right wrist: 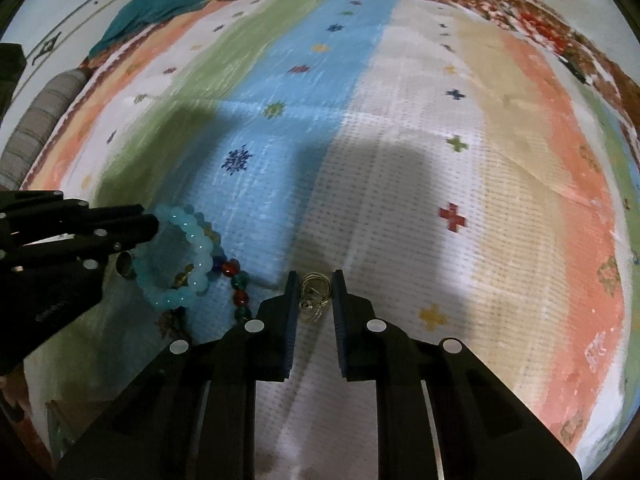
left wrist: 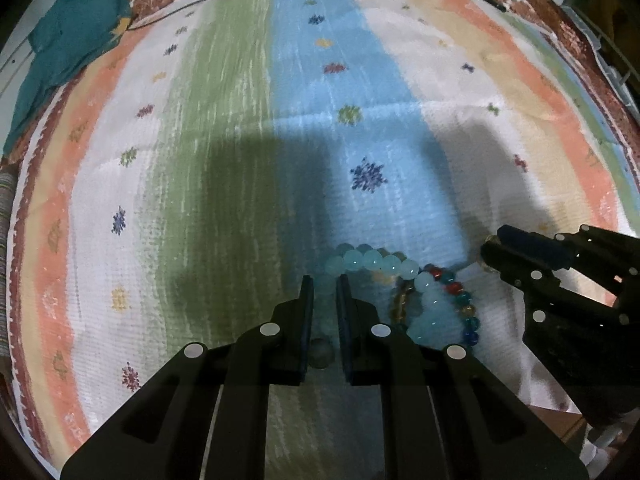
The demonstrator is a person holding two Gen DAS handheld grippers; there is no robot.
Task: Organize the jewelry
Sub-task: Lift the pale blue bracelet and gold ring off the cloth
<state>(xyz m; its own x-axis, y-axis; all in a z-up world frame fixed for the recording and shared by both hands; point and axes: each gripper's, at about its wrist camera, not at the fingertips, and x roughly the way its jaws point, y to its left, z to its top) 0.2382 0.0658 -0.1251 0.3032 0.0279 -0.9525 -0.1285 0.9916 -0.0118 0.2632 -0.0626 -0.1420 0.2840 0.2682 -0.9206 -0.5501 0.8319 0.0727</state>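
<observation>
Right wrist view is showing the right gripper (right wrist: 314,286) closing around small silvery metal rings (right wrist: 314,298), needing a lift next; the left gripper (right wrist: 150,222) is resting nearly closed beside a pale blue bead bracelet (right wrist: 188,264).

striped pastel rug (left wrist: 240,128) underneath, teal cloth (left wrist: 72,32) at its edge.

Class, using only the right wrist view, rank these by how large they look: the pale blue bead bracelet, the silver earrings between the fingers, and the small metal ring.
1. pale blue bead bracelet, clearly largest.
2. silver earrings.
3. small metal ring, partly hidden; its rank against the earrings is unsure.
</observation>
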